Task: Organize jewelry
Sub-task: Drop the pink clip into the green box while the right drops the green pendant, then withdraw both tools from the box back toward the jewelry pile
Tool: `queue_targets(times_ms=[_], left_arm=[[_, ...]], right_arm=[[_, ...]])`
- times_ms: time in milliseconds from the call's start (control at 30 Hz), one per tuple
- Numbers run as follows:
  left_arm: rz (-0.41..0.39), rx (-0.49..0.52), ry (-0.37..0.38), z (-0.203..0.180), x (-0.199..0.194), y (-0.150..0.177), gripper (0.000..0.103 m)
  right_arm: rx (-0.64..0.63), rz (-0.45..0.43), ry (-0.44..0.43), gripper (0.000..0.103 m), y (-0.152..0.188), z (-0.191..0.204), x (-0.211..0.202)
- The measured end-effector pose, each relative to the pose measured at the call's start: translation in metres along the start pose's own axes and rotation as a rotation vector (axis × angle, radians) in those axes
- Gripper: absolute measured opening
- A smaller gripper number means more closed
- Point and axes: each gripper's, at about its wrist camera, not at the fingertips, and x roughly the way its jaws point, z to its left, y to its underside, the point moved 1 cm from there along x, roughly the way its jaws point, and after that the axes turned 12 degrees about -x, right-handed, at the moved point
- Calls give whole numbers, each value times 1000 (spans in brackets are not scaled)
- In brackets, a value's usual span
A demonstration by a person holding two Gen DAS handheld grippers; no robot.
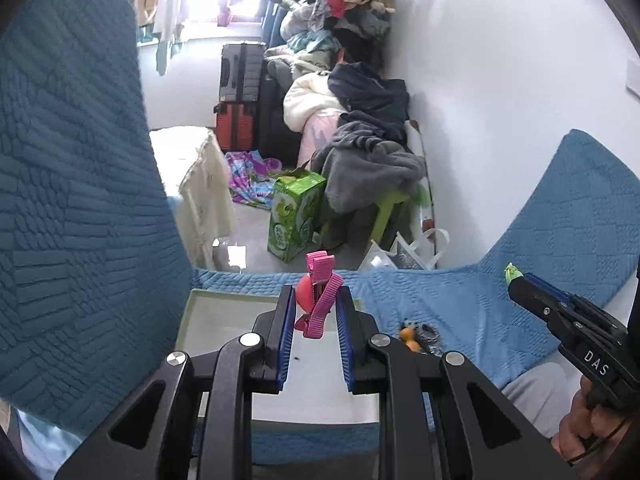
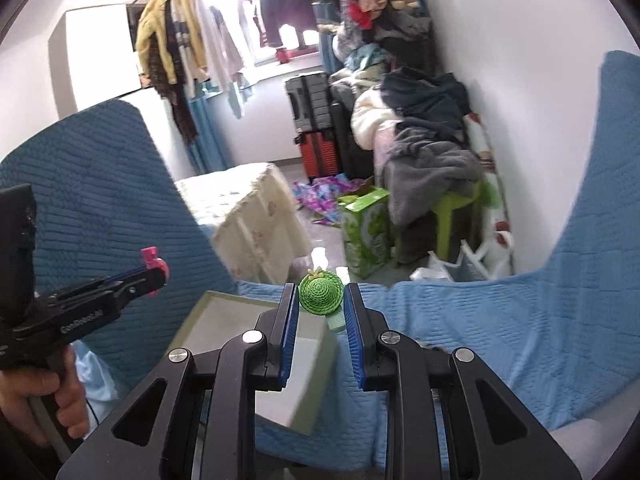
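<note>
Pinching a pink ribbed hair clip (image 1: pixel 320 296) between narrowly parted pads, the left gripper (image 1: pixel 316 308) hangs over the pale box (image 1: pixel 224 312). Right view: the right gripper (image 2: pixel 322 304) clamps a green spiral clip (image 2: pixel 321 294) above the blue quilt (image 2: pixel 480 320), right of the box.

A blue quilted cover (image 1: pixel 460 308) spreads over the seat below both tools. On it, under the left tool's fingers, sits an open pale-green box (image 1: pixel 224 300) with a white floor. Just right of those fingers lies a small heap of trinkets (image 1: pixel 418 336), two orange beads among dark pieces.
</note>
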Motion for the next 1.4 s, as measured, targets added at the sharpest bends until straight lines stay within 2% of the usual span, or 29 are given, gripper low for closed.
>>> queue_targets(times_ms=[233, 433, 667, 867, 967, 1000, 1067, 1133, 1167, 1200, 1233, 1267, 1400], left_arm=[[107, -29, -45, 52, 34, 21, 20], [189, -89, -55, 84, 56, 42, 20], [246, -83, -68, 101, 85, 52, 20], [330, -67, -81, 113, 111, 61, 20], [337, -53, -88, 113, 114, 64, 21], [338, -46, -92, 111, 115, 65, 21], [326, -29, -110, 107, 114, 64, 22], [312, -20, -135, 103, 112, 61, 36], [292, -20, -143, 100, 108, 58, 56], [269, -26, -146, 98, 102, 54, 66], [241, -31, -140, 96, 96, 50, 78], [213, -39, -132, 95, 89, 46, 79], [143, -73, -115, 87, 62, 26, 79]], right_arm=[[-46, 93, -67, 21, 14, 46, 48], [-13, 180, -92, 21, 33, 64, 89], [-20, 258, -82, 21, 57, 77, 120], [-25, 322, -73, 21, 77, 82, 143], [-15, 333, -83, 22, 79, 82, 146], [-14, 342, -86, 22, 80, 82, 146], [-12, 351, -95, 36, 80, 81, 146], [-13, 327, -113, 38, 76, 81, 140], [-18, 313, -123, 41, 73, 80, 136], [-24, 295, -128, 43, 69, 79, 131], [-26, 274, -128, 50, 63, 78, 127], [-27, 248, -127, 56, 57, 75, 121], [-43, 146, -119, 58, 27, 63, 93]])
